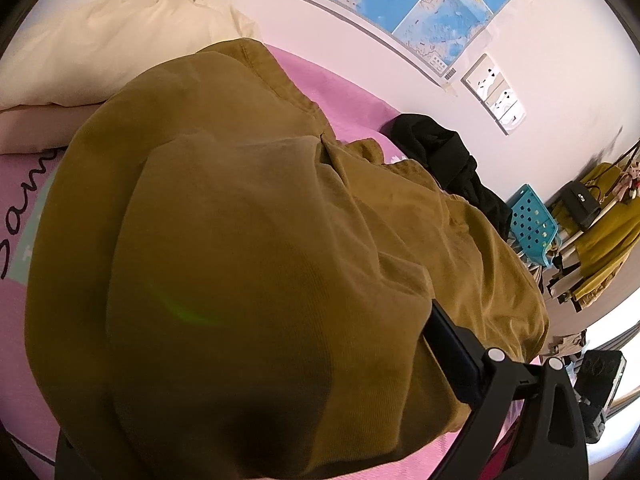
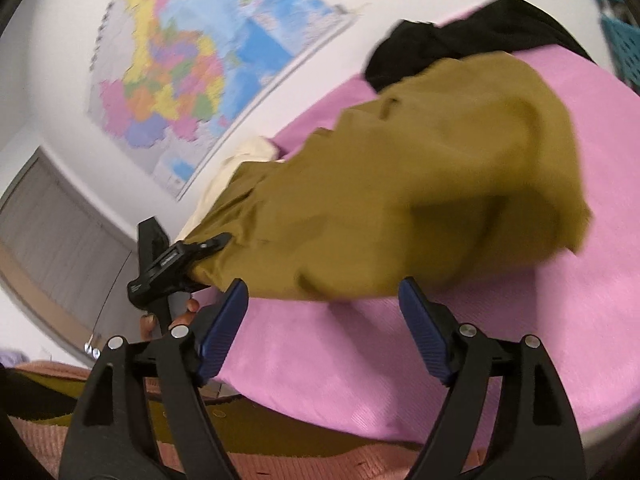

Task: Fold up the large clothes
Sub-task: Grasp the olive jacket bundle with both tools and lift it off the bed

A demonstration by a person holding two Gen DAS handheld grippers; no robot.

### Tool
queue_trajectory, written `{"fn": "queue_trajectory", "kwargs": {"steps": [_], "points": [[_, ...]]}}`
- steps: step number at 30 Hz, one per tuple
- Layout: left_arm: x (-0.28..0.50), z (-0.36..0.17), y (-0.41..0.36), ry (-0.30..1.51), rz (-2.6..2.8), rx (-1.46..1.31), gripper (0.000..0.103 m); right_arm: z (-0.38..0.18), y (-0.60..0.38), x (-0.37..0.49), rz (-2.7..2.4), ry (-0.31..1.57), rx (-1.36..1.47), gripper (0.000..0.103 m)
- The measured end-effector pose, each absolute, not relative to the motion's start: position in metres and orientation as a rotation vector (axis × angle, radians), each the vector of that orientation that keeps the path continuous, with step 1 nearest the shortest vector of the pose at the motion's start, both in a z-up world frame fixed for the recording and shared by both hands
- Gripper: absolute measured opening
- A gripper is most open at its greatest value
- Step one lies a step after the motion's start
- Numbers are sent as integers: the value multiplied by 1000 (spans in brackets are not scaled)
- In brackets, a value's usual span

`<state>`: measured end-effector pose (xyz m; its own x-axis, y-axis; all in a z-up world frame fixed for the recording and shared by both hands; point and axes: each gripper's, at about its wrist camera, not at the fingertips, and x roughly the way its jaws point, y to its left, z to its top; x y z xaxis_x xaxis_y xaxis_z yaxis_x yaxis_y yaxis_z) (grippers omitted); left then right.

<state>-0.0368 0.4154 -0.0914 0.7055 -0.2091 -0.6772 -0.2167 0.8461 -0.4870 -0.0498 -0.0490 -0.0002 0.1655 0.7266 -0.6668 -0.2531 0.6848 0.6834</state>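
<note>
A large mustard corduroy garment (image 1: pixel 248 216) lies bunched across the pink bedsheet (image 2: pixel 460 344). My left gripper (image 2: pixel 208 256) is shut on one end of the garment (image 2: pixel 400 184), which tapers into its jaws. In the left wrist view the cloth drapes over that gripper and hides one finger. Only the other finger (image 1: pixel 452 344) shows, with the cloth pressed against it. A hand (image 2: pixel 186 312) holds its handle. My right gripper (image 2: pixel 326 312) is open over the bare sheet just short of the garment's near edge. Nothing is between its blue pads (image 2: pixel 224 328).
A black garment (image 1: pixel 448 160) lies on the bed by the wall. A cream pillow (image 1: pixel 100 52) sits at the head. Maps (image 2: pixel 172 68) and sockets (image 1: pixel 494 94) are on the wall. A blue basket (image 1: pixel 532 224) and a rack of yellow clothes (image 1: pixel 604 248) stand beyond the bed. A salmon rug (image 2: pixel 340 464) lies below.
</note>
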Motion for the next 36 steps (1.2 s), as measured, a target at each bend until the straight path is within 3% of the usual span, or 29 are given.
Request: {"fn": "queue_trajectory", "kwargs": {"steps": [13, 24, 32, 36], "points": [[-35, -92, 415, 802, -11, -560, 95, -13, -62, -43, 482, 1247, 489, 78], [-34, -91, 415, 810, -21, -564, 95, -28, -41, -10, 312, 1168, 507, 88], [-34, -90, 414, 820, -12, -550, 95, -22, -32, 2, 449, 1065, 574, 86], [-33, -90, 412, 817, -4, -538, 95, -36, -30, 15, 417, 1136, 573, 84]]}}
